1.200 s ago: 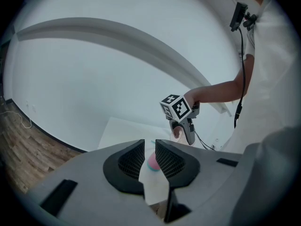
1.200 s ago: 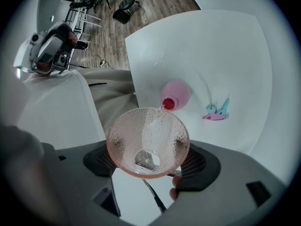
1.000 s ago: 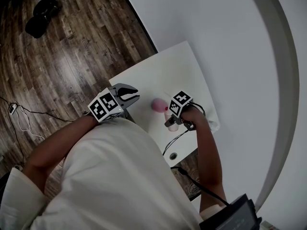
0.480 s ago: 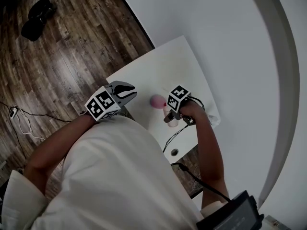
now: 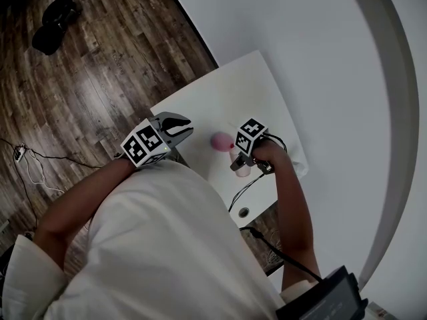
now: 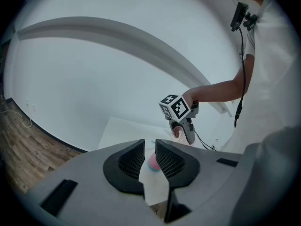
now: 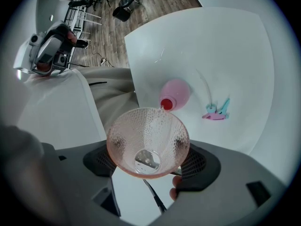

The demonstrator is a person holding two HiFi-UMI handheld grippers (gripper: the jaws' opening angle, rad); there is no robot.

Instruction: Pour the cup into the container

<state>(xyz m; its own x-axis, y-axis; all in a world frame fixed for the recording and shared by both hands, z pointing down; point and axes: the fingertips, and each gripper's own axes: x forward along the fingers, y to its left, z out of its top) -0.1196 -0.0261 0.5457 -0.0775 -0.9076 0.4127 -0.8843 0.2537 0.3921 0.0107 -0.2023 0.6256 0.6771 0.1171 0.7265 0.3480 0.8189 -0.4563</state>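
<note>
White table point(image 5: 227, 92); right hand-held gripper point(image 7: 148, 155) round cup point(image 7: 147, 134), mouth toward its camera

The right gripper point(image 7: 148, 149) is clamping its jaws on both sides of a clear pink cup point(image 7: 146, 128), whose open mouth is facing the camera. Just past its rim, a pink container point(image 7: 178, 92) is sitting on the white table point(image 7: 225, 55), with a small teal-and-pink item point(image 7: 216, 111) lying near it.

The white surface point(image 5: 227, 95) stands on a wood floor point(image 5: 87, 65). A round pink container point(image 7: 176, 93) sits on it. Near it lies a small pink and blue-green thing point(image 7: 216, 112).
</note>
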